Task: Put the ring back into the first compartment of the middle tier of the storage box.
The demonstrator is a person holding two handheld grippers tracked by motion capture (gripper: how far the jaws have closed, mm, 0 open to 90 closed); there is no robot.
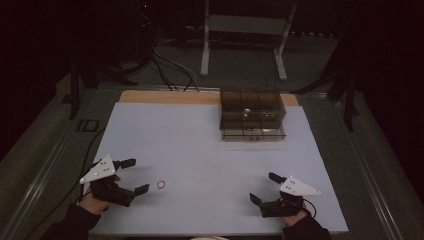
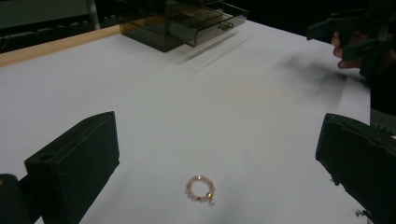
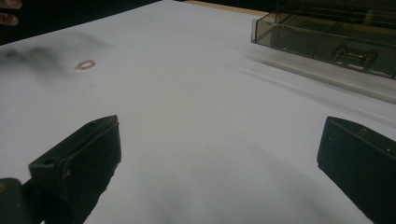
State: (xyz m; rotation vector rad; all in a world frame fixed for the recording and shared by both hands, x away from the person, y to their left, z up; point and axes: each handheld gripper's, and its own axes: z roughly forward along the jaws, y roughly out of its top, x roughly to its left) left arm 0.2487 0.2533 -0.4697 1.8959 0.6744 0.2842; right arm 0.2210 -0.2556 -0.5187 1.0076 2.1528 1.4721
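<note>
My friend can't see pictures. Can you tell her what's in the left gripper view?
A small pink bead ring lies on a white table between two wide-open black jaws. Farther off stand a smoky clear drawer box and the right gripper.

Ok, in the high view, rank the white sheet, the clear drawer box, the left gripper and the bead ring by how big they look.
1. White sheet
2. Clear drawer box
3. Left gripper, slightly smaller than the box; it sits nearer the camera, so true size is unsure
4. Bead ring
</note>
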